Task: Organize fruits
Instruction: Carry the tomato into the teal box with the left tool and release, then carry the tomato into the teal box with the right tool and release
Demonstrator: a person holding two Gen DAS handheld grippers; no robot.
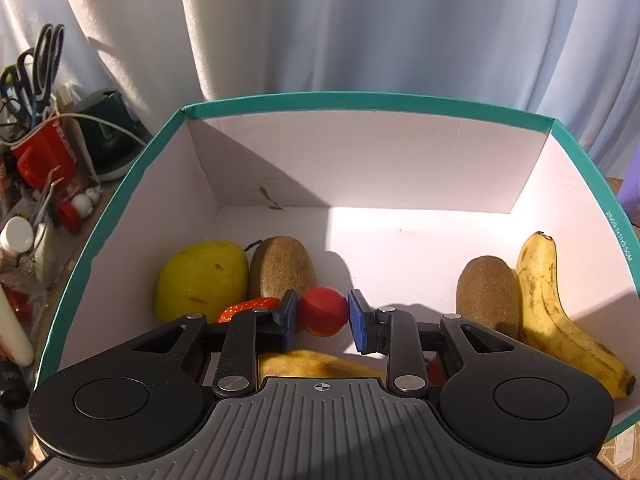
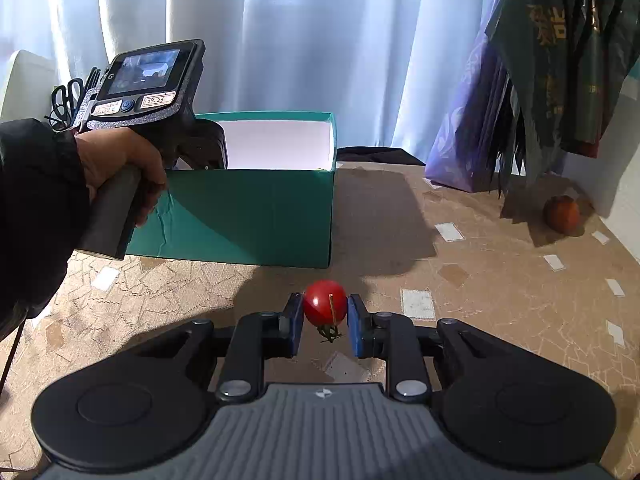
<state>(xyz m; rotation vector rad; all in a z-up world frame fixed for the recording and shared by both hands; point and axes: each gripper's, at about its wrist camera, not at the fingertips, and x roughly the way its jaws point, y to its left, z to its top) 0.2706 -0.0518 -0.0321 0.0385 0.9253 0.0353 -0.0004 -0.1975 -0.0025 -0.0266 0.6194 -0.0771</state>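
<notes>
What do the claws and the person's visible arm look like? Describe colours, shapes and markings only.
Each claw has black linkage arms with silver rivets, blue pads and a ribbed grey body with a crosshair mark. The left hand, in a black sleeve, holds a grey handle below a small labelled screen.

Both grippers' jaws stand narrowly parted, level.

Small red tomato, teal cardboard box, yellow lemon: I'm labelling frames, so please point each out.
Small red tomato [image 2: 325, 302], right wrist view, its front.
Teal cardboard box [image 2: 248, 216], right wrist view, near wall.
Yellow lemon [image 1: 200, 280], left wrist view, its middle.
</notes>
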